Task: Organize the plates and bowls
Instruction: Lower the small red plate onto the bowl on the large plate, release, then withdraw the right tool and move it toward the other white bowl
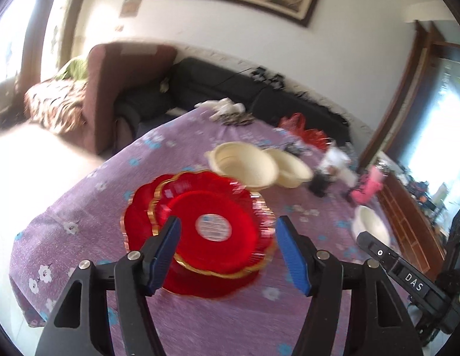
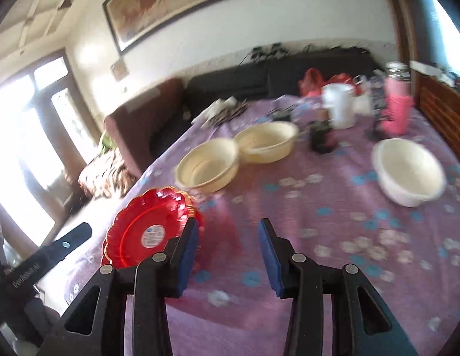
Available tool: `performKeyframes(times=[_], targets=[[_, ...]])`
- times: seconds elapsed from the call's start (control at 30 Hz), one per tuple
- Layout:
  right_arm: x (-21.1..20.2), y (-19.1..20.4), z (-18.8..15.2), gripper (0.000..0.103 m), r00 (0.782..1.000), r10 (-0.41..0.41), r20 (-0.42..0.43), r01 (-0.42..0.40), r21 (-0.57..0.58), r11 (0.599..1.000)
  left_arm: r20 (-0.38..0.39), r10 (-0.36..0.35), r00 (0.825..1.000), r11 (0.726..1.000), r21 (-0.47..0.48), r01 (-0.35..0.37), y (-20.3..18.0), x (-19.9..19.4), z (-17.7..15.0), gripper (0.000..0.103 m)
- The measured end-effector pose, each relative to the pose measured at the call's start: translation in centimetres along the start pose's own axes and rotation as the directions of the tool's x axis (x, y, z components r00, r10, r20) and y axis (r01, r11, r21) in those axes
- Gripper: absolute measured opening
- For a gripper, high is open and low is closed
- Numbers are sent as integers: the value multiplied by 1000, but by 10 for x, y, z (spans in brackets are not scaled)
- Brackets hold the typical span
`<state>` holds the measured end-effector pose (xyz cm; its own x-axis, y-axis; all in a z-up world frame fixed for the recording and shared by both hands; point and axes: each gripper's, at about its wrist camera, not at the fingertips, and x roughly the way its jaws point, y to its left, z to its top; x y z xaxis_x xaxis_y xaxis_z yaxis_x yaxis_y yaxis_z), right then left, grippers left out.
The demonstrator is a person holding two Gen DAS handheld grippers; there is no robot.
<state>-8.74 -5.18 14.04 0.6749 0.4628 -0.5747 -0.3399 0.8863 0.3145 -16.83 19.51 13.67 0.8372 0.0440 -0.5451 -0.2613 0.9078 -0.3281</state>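
While both tools hang over the purple-clothed counter (image 1: 200,320), the left hand-held gripper (image 1: 228,253) stands wide and empty, the stacked red plates (image 1: 200,225) just beyond its tips. The right hand-held gripper (image 2: 228,255) gapes narrower, empty too. Farther off sit two cream bowls (image 2: 209,163) and, right of them, a white bowl (image 2: 408,172).

Red plates (image 1: 206,225): gold-rimmed, scalloped, stacked flat before me, sticker on top. Cream bowls (image 2: 207,164), (image 2: 267,141): two, upright, touching, beyond the plates. White bowl (image 2: 409,170): upright, apart, to my right.
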Motion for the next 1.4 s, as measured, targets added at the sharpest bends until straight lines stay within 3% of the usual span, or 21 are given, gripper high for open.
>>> performKeyframes(times=[0.17, 0.27, 0.3, 0.37, 0.43, 0.47, 0.5, 0.53, 0.57, 0.67, 0.77, 0.83, 0.9, 1.07, 1.17, 1.27, 1.4], targets=[[-72, -29, 11, 45, 996, -32, 78, 30, 25, 999, 34, -123, 992, 988, 95, 119, -41, -49, 4, 66], [-122, -35, 25, 45, 987, -63, 147, 62, 11, 998, 55, -160, 986, 976, 160, 150, -58, -79, 18, 69], [-143, -26, 28, 45, 966, -173, 190, 188, -62, 980, 66, -170, 983, 973, 169, 157, -61, -88, 25, 69], [-160, 4, 21, 45, 884, -355, 304, 432, -240, 870, 122, -175, 977, 970, 191, 149, -66, -113, 41, 71], [-174, 36, 5, 45, 848, -355, 393, 505, -397, 767, 192, -175, 966, 966, 222, 130, -72, -128, 43, 80], [-175, 47, -1, 45, 838, -356, 413, 525, -435, 731, 206, -164, 965, 962, 248, 111, -75, -127, 38, 83], [-173, 61, -11, 51, 835, -349, 425, 534, -473, 701, 194, -158, 968, 958, 268, 103, -80, -123, 35, 83], [-168, 67, -17, 64, 850, -332, 409, 511, -487, 708, 155, -166, 974, 951, 286, 117, -85, -112, 29, 83], [-161, 72, -24, 69, 868, -317, 381, 482, -501, 719, 118, -176, 977, 949, 286, 137, -87, -100, 22, 83], [-124, 70, -47, 70, 921, -288, 262, 386, -520, 762, 46, -124, 991, 955, 275, 107, -85, -63, -4, 83], [-86, 35, -57, 70, 965, -248, 83, 261, -381, 887, -24, -83, 996, 957, 276, 87, -75, -29, -33, 83], [-74, 9, -58, 70, 967, -252, 28, 249, -288, 925, -63, -80, 995, 959, 266, 94, -65, -14, -47, 83], [-66, -13, -62, 70, 959, -282, 0, 275, -228, 934, -94, -60, 994, 961, 264, 83, -56, 2, -60, 83], [-74, -34, -64, 70, 933, -359, -3, 349, -219, 911, -183, -56, 982, 971, 219, 96, -37, 29, -77, 83], [-77, -29, -62, 70, 913, -405, 41, 400, -273, 875, -160, -50, 986, 975, 205, 83, -25, 27, -76, 83], [-63, -30, -65, 70, 927, -374, -8, 357, -275, 892, -184, 12, 983, 972, 235, 32, -16, 39, -81, 83], [-45, -45, -78, 70, 938, -335, -90, 315, -185, 931, -208, 19, 978, 980, 200, 24, -5, 54, -90, 83]])
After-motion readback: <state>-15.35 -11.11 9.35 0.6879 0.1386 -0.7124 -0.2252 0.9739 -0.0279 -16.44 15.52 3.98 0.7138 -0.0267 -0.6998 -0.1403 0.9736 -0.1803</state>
